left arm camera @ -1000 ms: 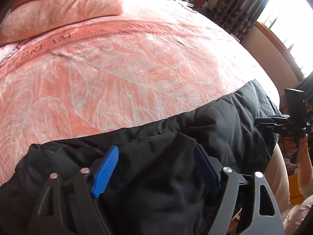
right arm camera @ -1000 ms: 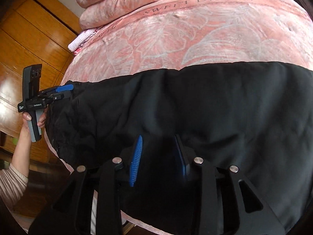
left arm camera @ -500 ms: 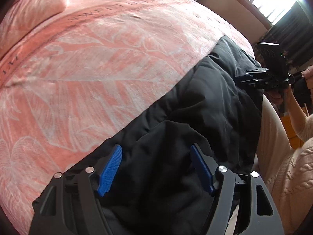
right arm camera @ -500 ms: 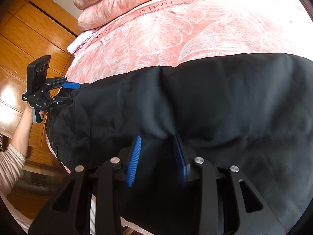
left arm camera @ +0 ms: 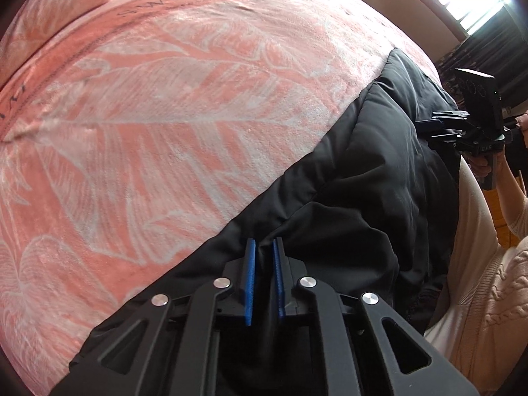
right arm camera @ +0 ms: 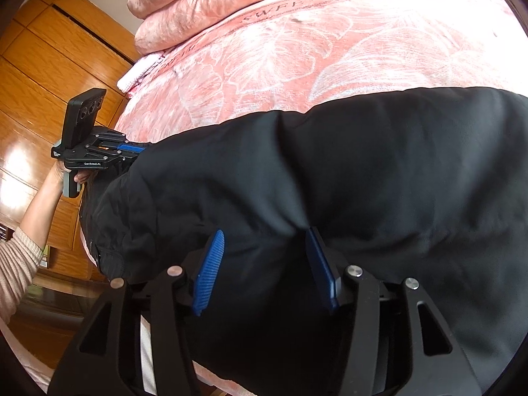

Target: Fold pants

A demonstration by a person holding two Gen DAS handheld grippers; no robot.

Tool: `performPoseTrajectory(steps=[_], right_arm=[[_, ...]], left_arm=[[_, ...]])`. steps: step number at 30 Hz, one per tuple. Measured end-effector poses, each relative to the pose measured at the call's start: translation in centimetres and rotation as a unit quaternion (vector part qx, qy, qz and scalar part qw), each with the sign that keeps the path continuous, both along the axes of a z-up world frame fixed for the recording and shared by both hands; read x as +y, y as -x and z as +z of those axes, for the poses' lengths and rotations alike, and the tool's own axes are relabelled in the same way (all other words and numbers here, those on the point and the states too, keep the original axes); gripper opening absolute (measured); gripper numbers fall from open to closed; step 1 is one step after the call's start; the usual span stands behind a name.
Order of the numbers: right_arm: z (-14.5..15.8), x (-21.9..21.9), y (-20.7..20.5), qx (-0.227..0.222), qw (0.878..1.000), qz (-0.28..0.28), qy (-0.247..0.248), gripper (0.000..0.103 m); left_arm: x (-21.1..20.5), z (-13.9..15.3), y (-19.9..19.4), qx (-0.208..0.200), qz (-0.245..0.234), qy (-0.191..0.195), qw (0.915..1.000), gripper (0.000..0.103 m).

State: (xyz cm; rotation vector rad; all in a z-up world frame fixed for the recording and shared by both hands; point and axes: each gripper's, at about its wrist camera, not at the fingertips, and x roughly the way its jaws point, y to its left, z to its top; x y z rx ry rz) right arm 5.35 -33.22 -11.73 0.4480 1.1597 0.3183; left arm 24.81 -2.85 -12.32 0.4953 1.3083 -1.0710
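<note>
Black pants (left arm camera: 363, 191) lie along the near edge of a pink leaf-print bed (left arm camera: 165, 115). My left gripper (left arm camera: 264, 247) is shut on a fold of the pants' fabric at one end. In the right wrist view the pants (right arm camera: 346, 171) stretch across the frame, and my right gripper (right arm camera: 265, 241) is open with fabric lying between its blue fingers (right arm camera: 211, 260). The left gripper also shows in the right wrist view (right arm camera: 132, 148), clamped on the pants' far left end. The right gripper shows in the left wrist view (left arm camera: 425, 125) at the pants' far end.
Pink pillows (right arm camera: 191, 3) lie at the head of the bed. A wooden wardrobe (right arm camera: 39, 76) stands to the left of the bed. A bright window with dark curtains (left arm camera: 488, 16) is to the right. The person's cream sweater (left arm camera: 488, 297) is close by the bed edge.
My left gripper has closed on the pants' fabric; it was wide open before. My right gripper has opened wider over the fabric. The left view swung toward the window.
</note>
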Motion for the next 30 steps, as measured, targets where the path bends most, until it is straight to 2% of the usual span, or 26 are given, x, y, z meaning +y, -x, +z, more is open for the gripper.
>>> performPoseTrajectory(steps=[4,6,8,10,12,14,17,19,21,23,25,28,30], right_arm=[[-0.2,-0.1,0.0,-0.001,1.0,-0.003,-0.003,0.053],[-0.2,-0.1,0.0,-0.001,1.0,-0.006,-0.004,0.053],[-0.2,-0.1,0.0,-0.002,1.0,-0.009,-0.006,0.053],[-0.3,0.0,0.0,-0.003,1.0,-0.011,-0.002,0.053],[-0.2,0.1,0.0,-0.003,1.0,-0.009,0.003,0.053],[-0.1,0.2,0.0,-0.004,1.0,-0.007,0.007,0.053],[0.1,0.2,0.2,-0.005,1.0,-0.01,0.008,0.054],[0.3,0.1,0.5,-0.01,1.0,-0.015,0.009,0.054],[0.4,0.3,0.8,-0.014,1.0,-0.013,0.014,0.054],[0.5,0.5,1.0,-0.019,1.0,-0.009,0.021,0.054],[0.4,0.6,0.9,-0.019,0.999,-0.008,0.024,0.054],[0.3,0.6,1.0,-0.016,1.0,-0.013,0.02,0.055],[0.2,0.6,1.0,-0.016,1.0,-0.015,0.02,0.055]], left_arm=[[0.4,1.3,1.5,-0.062,0.05,0.001,0.9968,0.002],[0.7,1.9,1.4,-0.104,0.103,-0.01,0.9892,0.002],[1.1,2.5,1.2,-0.117,0.157,0.002,0.9808,0.002],[0.5,2.0,2.2,-0.146,0.156,-0.014,0.9767,0.002],[-0.7,0.6,3.6,-0.17,0.119,-0.052,0.9769,0.003],[-0.6,1.0,4.2,-0.187,0.118,-0.055,0.9738,0.007],[1.5,3.4,3.9,-0.184,0.173,-0.028,0.9671,0.018],[3.5,5.2,4.3,-0.201,0.206,-0.012,0.9575,0.019],[5.3,6.5,4.7,-0.226,0.219,-0.021,0.9491,0.019],[6.5,6.9,4.8,-0.237,0.2,-0.045,0.9497,0.019],[6.9,6.4,4.4,-0.227,0.153,-0.068,0.9595,0.021],[6.9,4.2,3.3,-0.218,0.108,-0.116,0.963,0.021],[6.5,3.0,2.3,-0.208,0.087,-0.125,0.9663,0.021]])
